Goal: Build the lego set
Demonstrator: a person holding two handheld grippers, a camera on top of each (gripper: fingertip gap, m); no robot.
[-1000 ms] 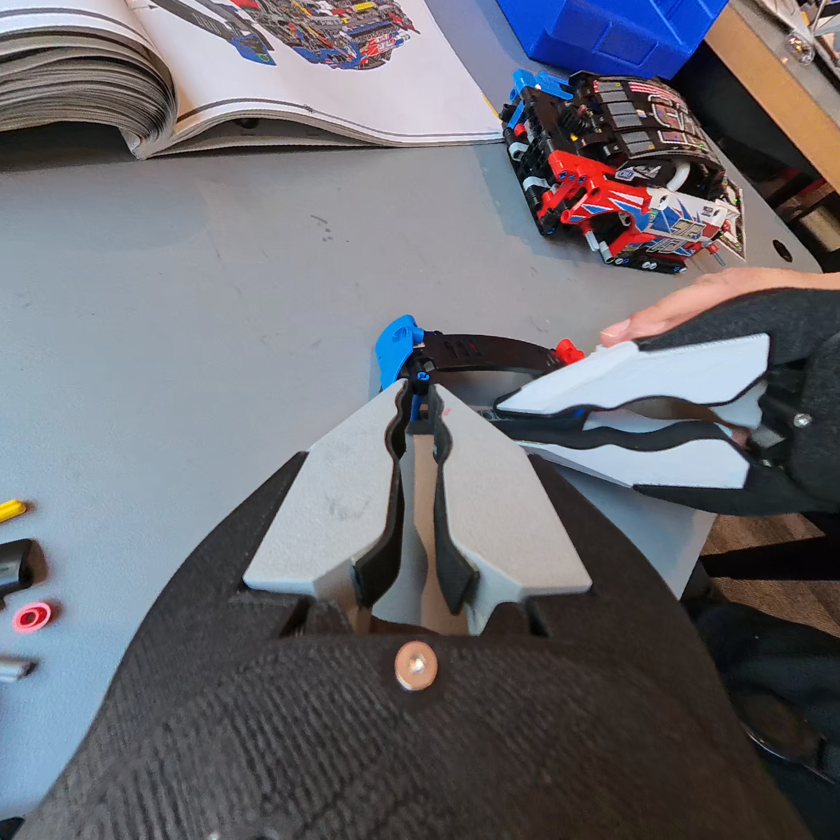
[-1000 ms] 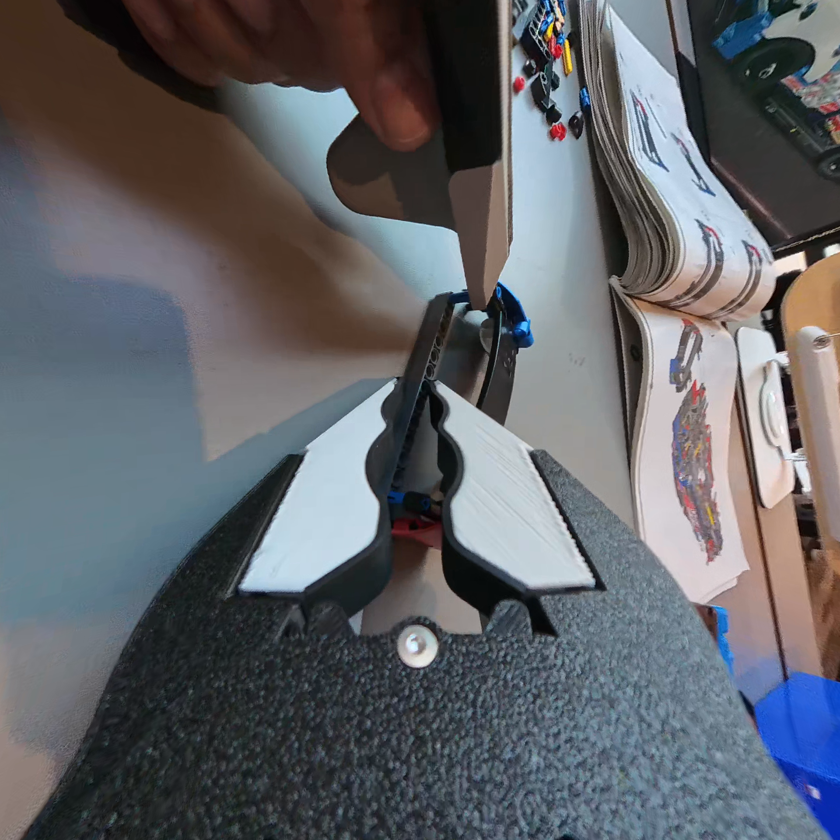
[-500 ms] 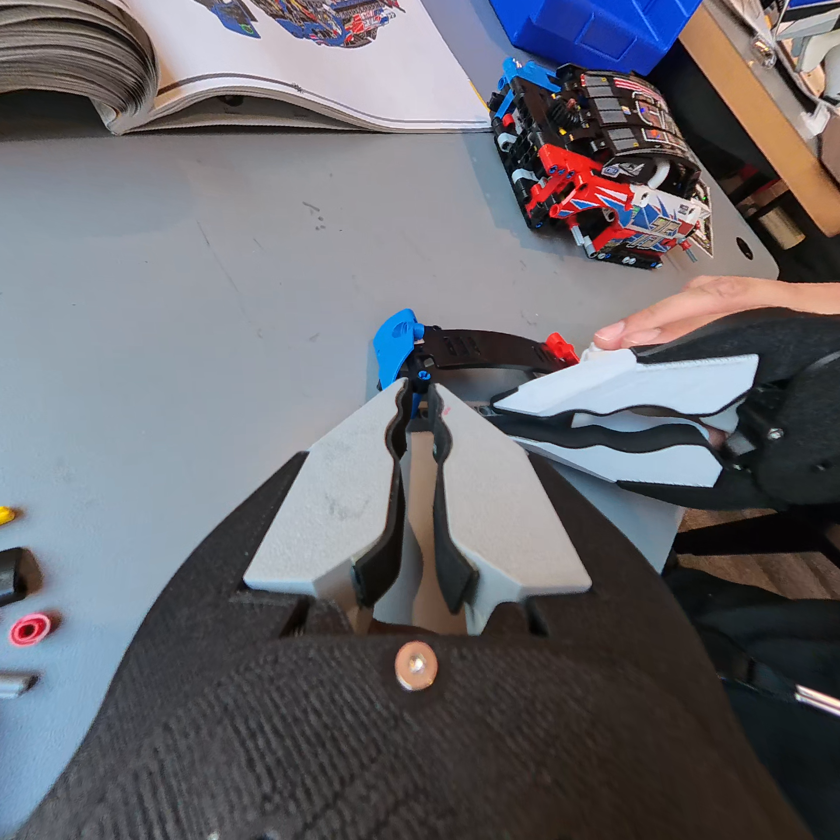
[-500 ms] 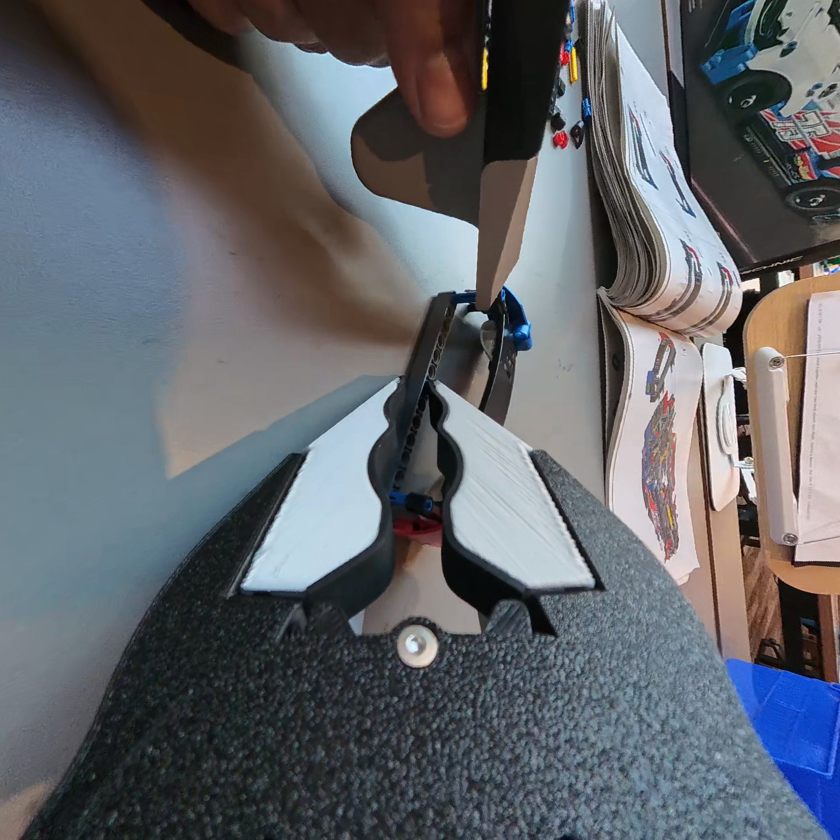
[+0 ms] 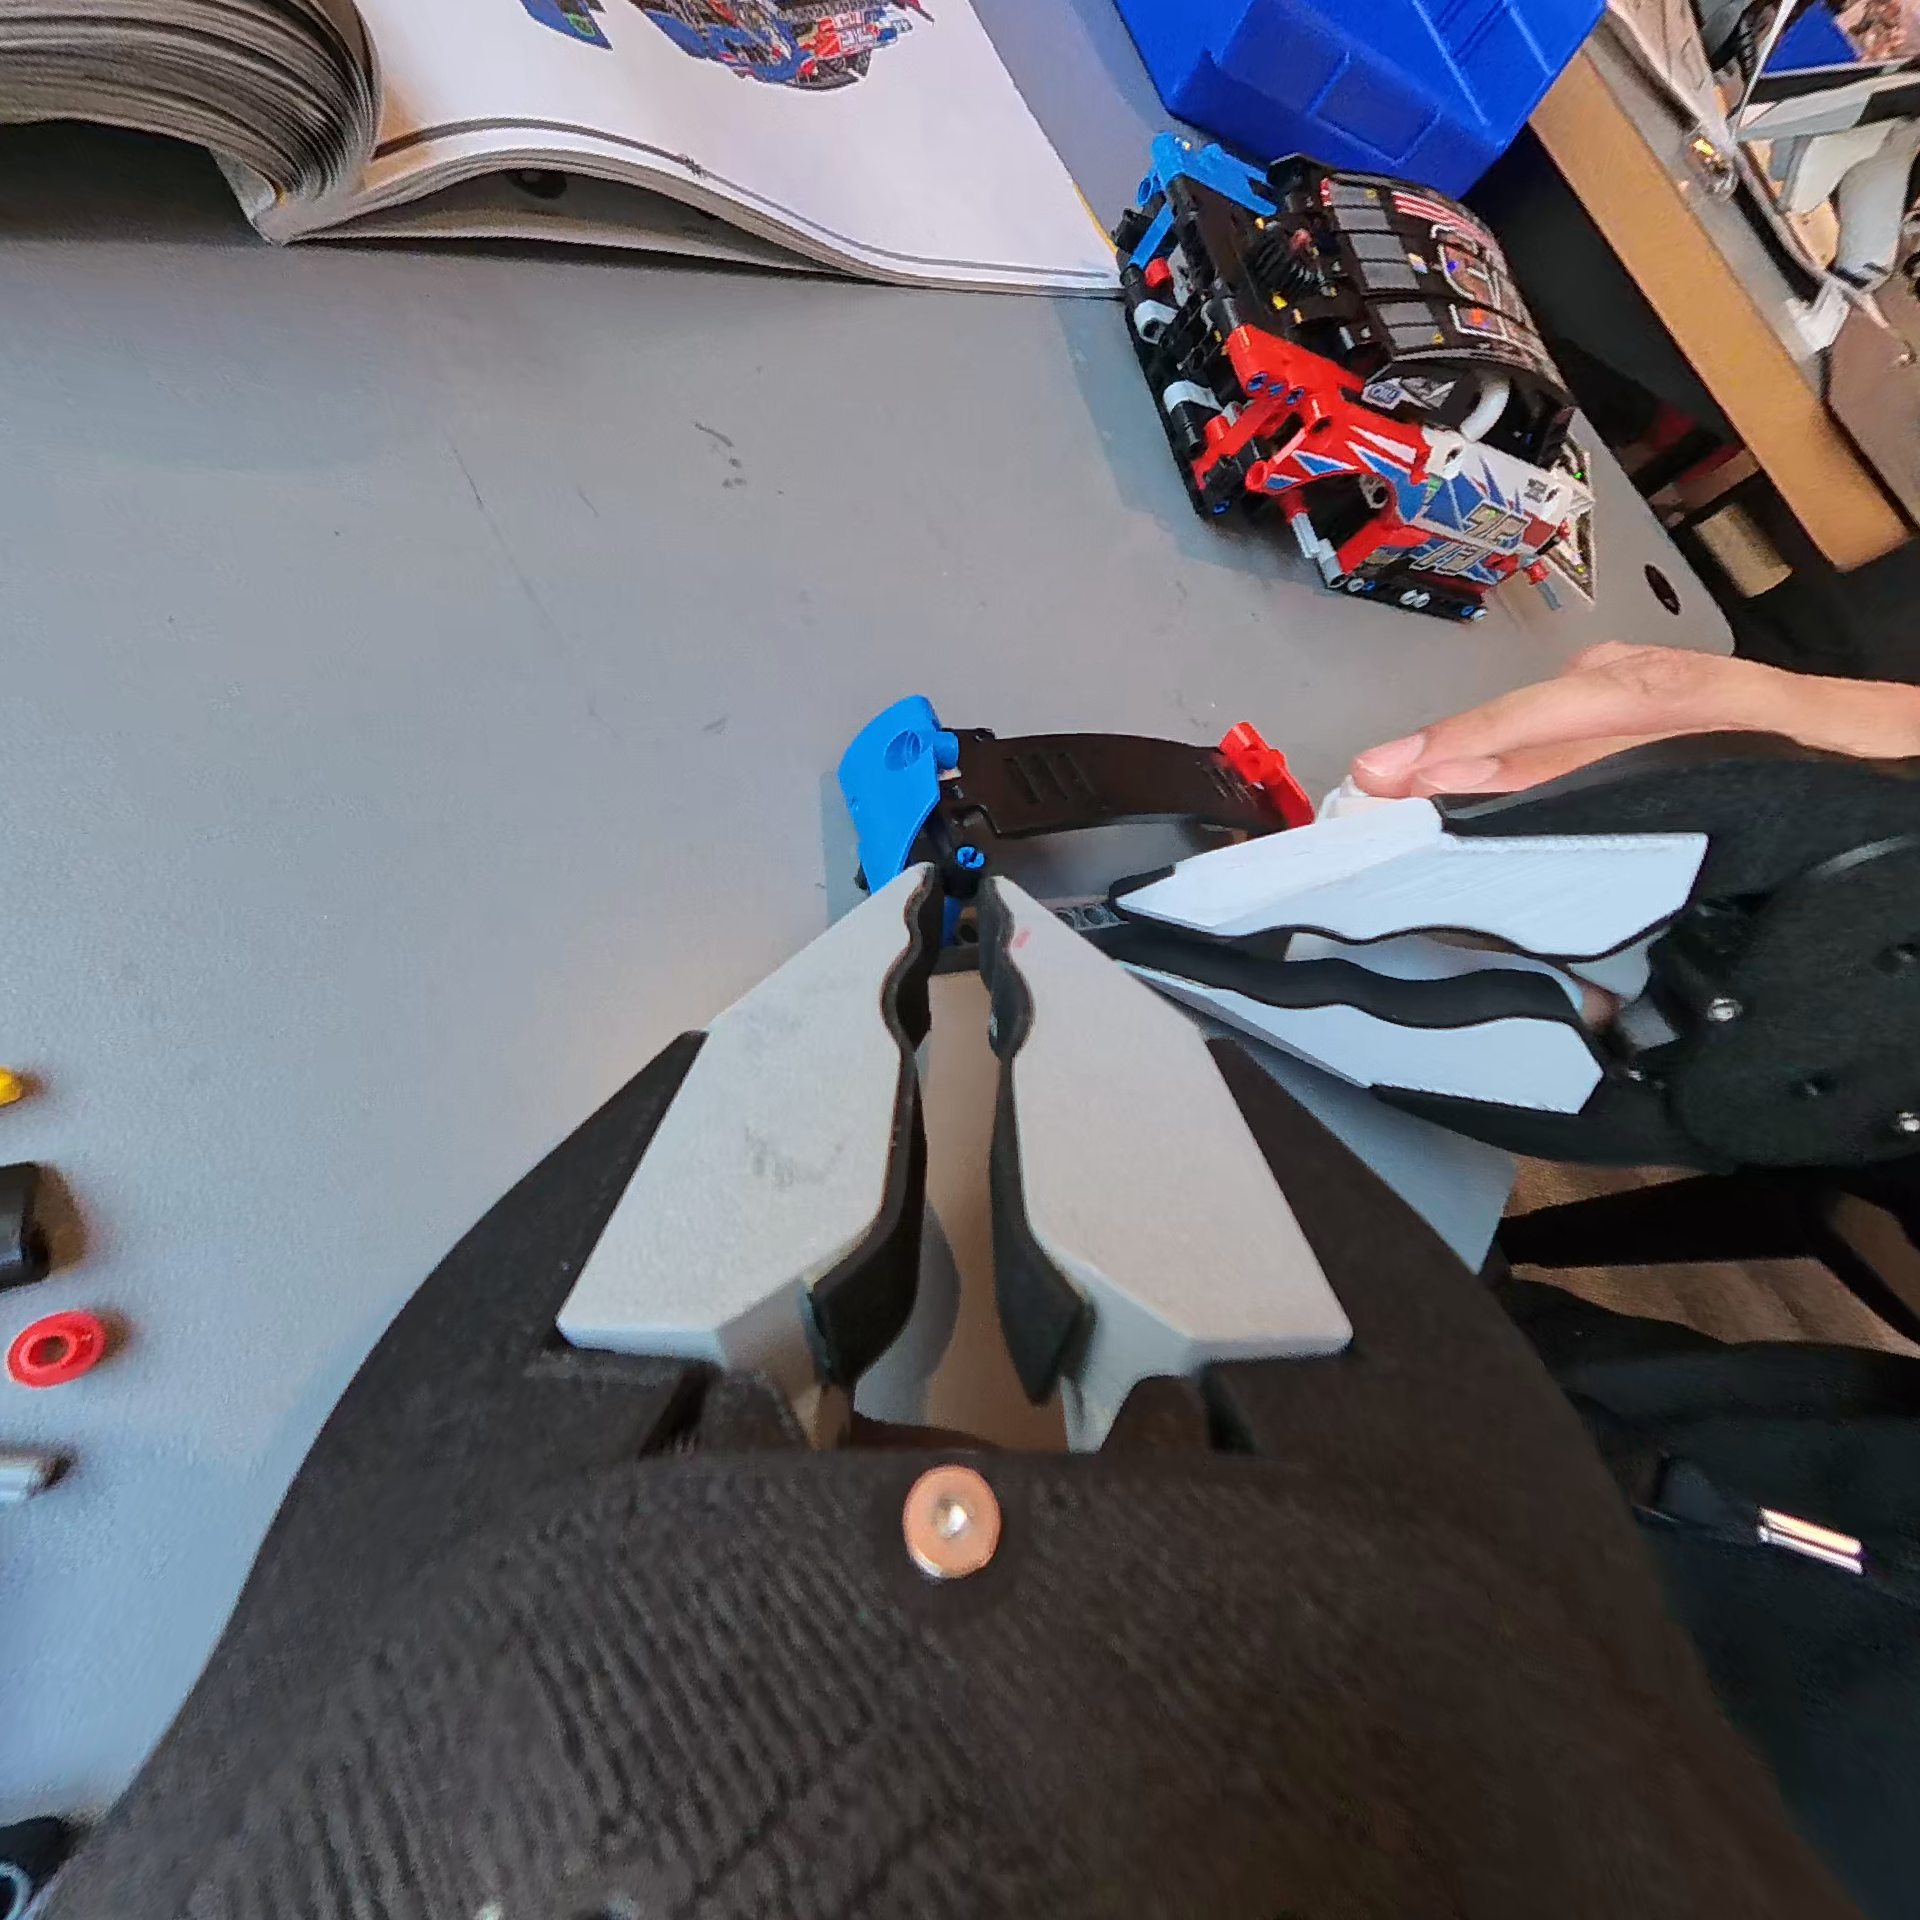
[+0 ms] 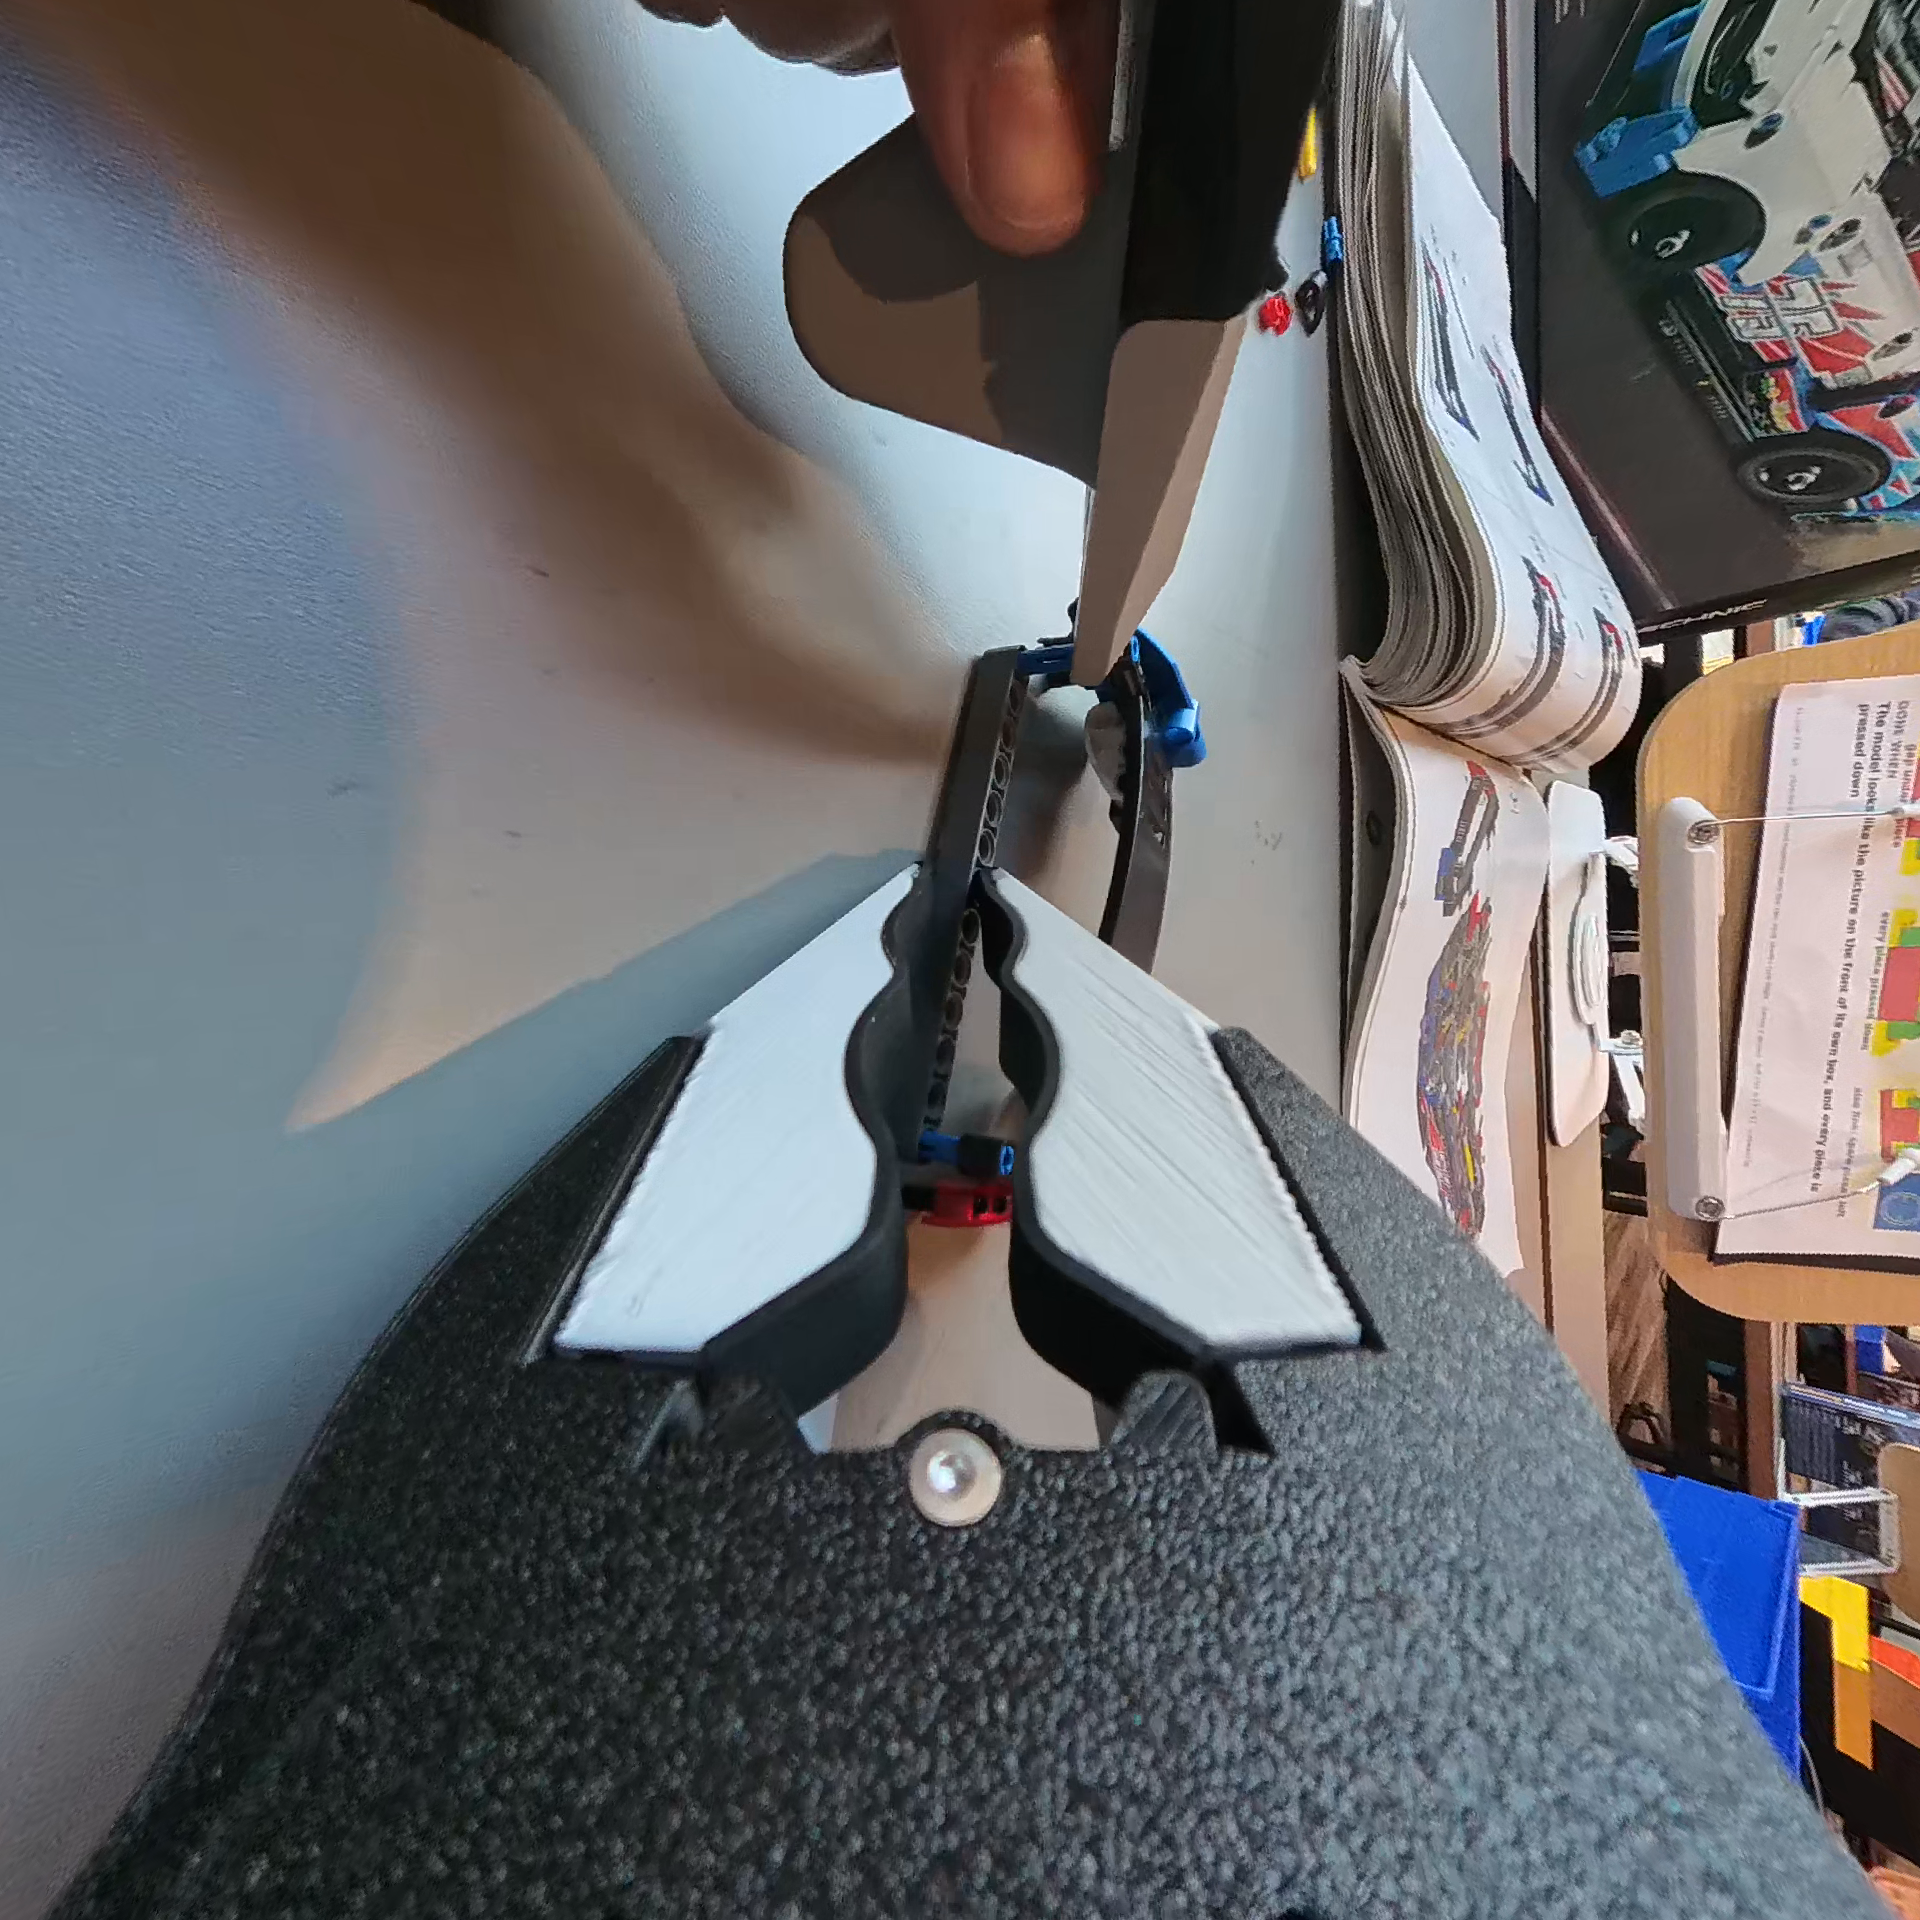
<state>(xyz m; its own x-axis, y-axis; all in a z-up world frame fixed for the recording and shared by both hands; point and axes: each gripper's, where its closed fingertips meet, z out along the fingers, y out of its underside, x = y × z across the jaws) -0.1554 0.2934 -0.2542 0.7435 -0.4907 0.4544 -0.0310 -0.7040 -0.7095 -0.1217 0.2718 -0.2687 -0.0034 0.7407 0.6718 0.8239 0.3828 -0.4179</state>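
A small Lego sub-assembly (image 5: 1091,774) rests on the grey table near its front edge: a black curved arch with a blue panel (image 5: 894,779) at one end and a red piece (image 5: 1262,764) at the other, joined to a black holed beam (image 6: 977,790). My left gripper (image 5: 956,894) is shut on the assembly's blue-pin end beside the blue panel. My right gripper (image 6: 951,883) is shut on the black beam, and it shows from the right in the left wrist view (image 5: 1122,925). A left gripper finger (image 6: 1143,499) comes down onto the far end.
A partly built red, black and white Lego car (image 5: 1351,384) stands at the back right by a blue bin (image 5: 1351,73). An open instruction book (image 5: 623,135) lies at the back. Loose parts, including a red ring (image 5: 57,1348), lie at the left. The table edge (image 5: 1455,1174) is close. Spacing between my two grippers at the tips: around 5 centimeters.
Both grippers stay shut on the sub-assembly. The views have shifted a little, and the assembly and grippers sit slightly differently against the table.
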